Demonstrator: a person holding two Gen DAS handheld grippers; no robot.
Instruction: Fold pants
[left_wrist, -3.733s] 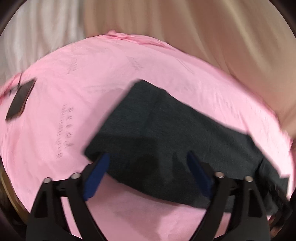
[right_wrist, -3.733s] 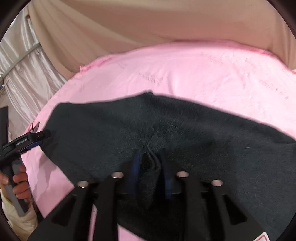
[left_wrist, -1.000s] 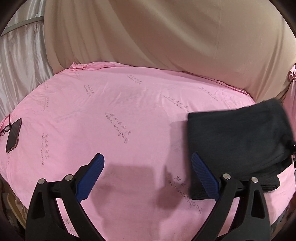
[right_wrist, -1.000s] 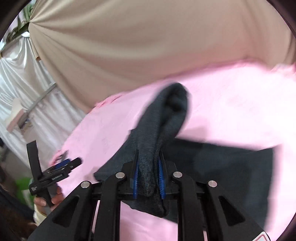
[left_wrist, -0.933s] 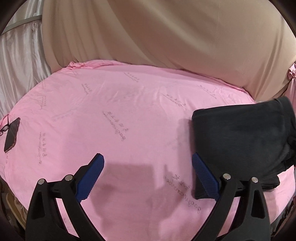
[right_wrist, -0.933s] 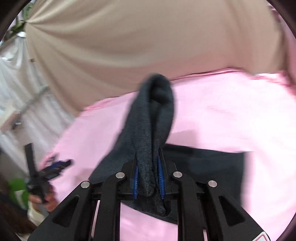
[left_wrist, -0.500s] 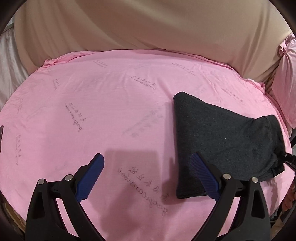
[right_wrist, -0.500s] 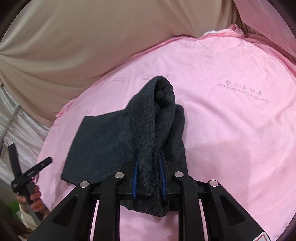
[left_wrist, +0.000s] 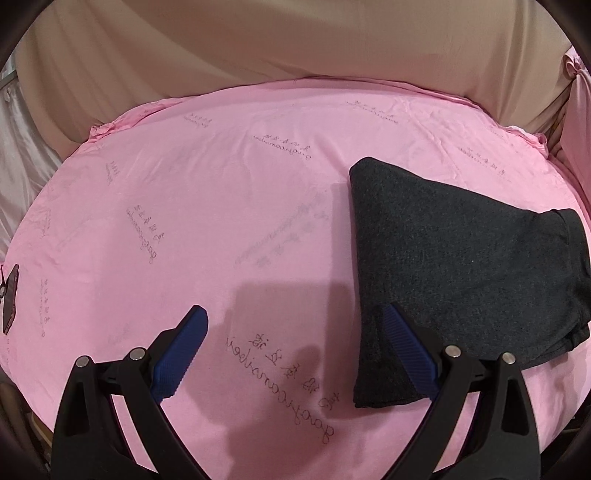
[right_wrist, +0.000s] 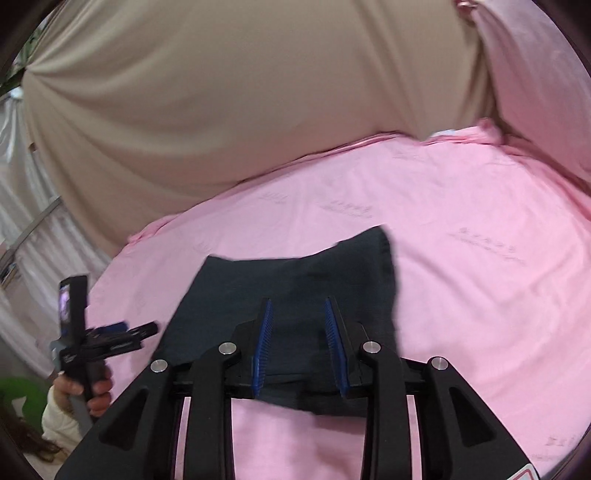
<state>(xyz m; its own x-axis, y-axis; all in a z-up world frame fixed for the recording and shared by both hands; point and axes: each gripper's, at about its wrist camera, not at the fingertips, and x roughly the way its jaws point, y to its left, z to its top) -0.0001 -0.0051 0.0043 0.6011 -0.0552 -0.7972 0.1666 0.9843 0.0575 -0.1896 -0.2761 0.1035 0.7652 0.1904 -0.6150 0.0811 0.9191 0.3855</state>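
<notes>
One pair of dark grey pants (left_wrist: 461, 258) lies folded flat on the pink sheet (left_wrist: 221, 206), filling the right half of my left wrist view and the centre of my right wrist view (right_wrist: 295, 280). Half a second ago a thick roll of that cloth stood up between my right gripper's blue pads; now the roll is gone and the cloth lies spread below. My right gripper (right_wrist: 299, 343) has let go: its jaws are opening, the pads clear of the fabric, with the near edge of the pants showing through the gap between them. It points down and forward over the bundle from the lower centre of the frame. My left gripper (left_wrist: 295, 354) is spread wide and empty, angled steeply down at the sheet; its right-hand pad sits over the lower left corner of the pants in the picture, though I cannot tell whether it touches. At the lower left of the right wrist view, a hand (right_wrist: 92, 387) grips that left tool's handle.
</notes>
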